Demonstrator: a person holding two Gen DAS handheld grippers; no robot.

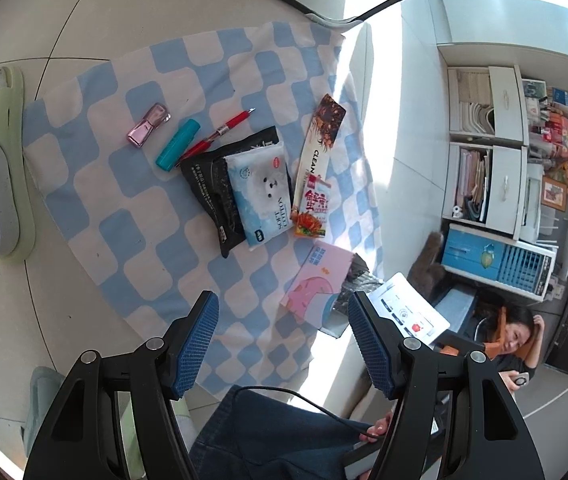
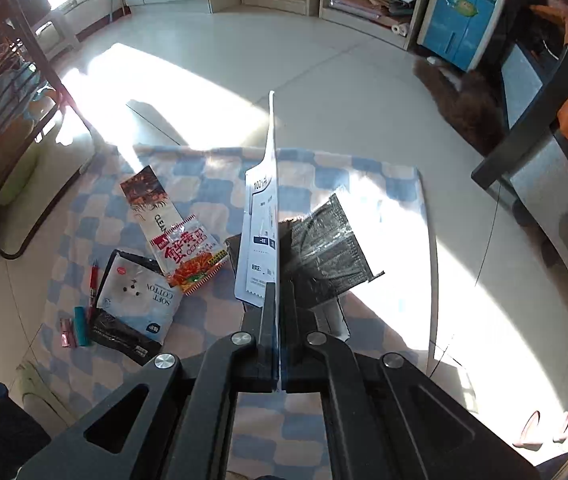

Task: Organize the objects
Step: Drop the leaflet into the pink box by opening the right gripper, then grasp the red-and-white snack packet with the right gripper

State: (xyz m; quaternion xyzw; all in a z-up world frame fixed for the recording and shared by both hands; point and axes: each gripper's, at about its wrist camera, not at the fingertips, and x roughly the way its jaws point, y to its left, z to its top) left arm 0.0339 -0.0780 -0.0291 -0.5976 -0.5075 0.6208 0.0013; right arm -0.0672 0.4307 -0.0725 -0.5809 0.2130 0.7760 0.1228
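A blue-and-white checked cloth [image 1: 188,80] lies spread on the pale tiled floor [image 2: 323,80] and carries everything else.

Held over the cloth's near part is a flat white card [image 2: 262,216] with small blue and black print. The right gripper [image 2: 278,308] is clamped shut on its lower edge. In the right wrist view the card stands on edge, its long axis running straight away from the jaws.

On the cloth just beyond the card lies a black mesh pack [image 2: 323,248] in clear wrap, its length slanting toward the cloth's sunlit far corner. A pink flat packet [image 1: 317,286] with a rounded pink figure lies beside it.

Toward the cloth's middle, a white-blue tissue pack [image 1: 262,196] printed SOFT COTTON with a bear face rests on a black pouch [image 1: 214,196]; both lie parallel. Touching the tissue pack's edge is a long sachet [image 1: 315,160], dark at one end, white with CLEAN in the middle. An orange-red snack packet [image 1: 311,212] overlaps its other end.

A red pen [image 1: 220,134] lies partly under the black pouch, tip pointing away from it. Beside the pen lies a teal tube [image 1: 177,144], roughly parallel. Farther toward the cloth's edge lies a pink metallic bottle [image 1: 148,125].

The left gripper [image 1: 284,332] hovers above the cloth's near edge, its blue pads [image 1: 200,344] wide apart with nothing between them.
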